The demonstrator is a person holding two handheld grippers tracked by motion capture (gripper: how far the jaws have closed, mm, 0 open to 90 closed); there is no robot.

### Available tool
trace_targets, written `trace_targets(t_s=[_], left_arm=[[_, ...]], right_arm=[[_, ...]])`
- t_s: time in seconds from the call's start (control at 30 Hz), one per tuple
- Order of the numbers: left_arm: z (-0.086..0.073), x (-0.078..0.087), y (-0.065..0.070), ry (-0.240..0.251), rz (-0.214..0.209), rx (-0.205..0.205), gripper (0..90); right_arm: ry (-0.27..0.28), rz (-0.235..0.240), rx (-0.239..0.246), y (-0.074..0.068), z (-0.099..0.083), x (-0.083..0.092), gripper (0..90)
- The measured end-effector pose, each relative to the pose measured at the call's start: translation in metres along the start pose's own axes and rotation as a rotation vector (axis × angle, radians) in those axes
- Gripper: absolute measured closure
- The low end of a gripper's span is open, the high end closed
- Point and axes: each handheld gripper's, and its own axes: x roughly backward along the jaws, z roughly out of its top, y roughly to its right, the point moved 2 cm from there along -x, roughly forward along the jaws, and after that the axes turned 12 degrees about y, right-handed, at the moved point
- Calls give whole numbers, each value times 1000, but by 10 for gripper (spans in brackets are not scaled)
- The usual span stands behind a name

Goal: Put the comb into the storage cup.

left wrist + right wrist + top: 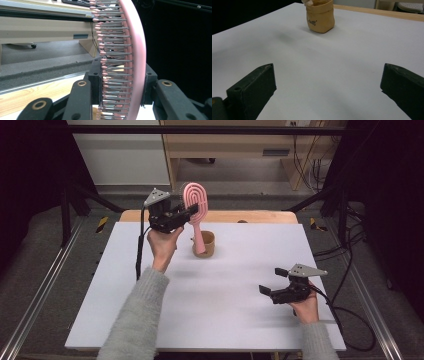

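Note:
A pink hairbrush (194, 205) stands upright with its handle down in a small tan pouch (206, 244) at the back middle of the white table. My left gripper (189, 212) is shut on the brush's head from the left. In the left gripper view the brush's bristles and pink rim (135, 57) are pinched between the two black jaws. My right gripper (272, 281) rests near the table's front right, jaws wide open and empty. The right gripper view has the pouch (320, 17) far ahead, beyond my open right gripper (327, 82).
The white table top (225, 305) lies over a wooden board whose back edge (250, 216) shows. Black frame posts stand at both sides. A wooden bench (235, 145) and cables lie on the floor behind. Cables trail from both grippers.

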Motion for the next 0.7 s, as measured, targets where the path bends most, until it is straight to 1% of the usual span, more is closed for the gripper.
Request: trace_targets(t_s=[0.1, 0.3, 0.37, 0.47, 0.67, 0.7], left_arm=[[0, -4, -2, 6, 1, 13, 628], [0, -13, -5, 9, 10, 21, 628], [-1, -15, -5, 15, 10, 20, 628], [-1, -19, -6, 10, 16, 23, 628], [-2, -24, -9, 23, 20, 26, 628], [-2, -25, -10, 23, 22, 29, 628]], right_arm=[[-1, 1, 5, 0, 0, -1, 4], [1, 0, 2, 0, 0, 0, 4], [-1, 0, 1, 0, 0, 0, 4], [0, 0, 2, 0, 0, 0, 4], [-1, 0, 0, 0, 0, 0, 4], [-4, -1, 5, 0, 0, 0, 4]])
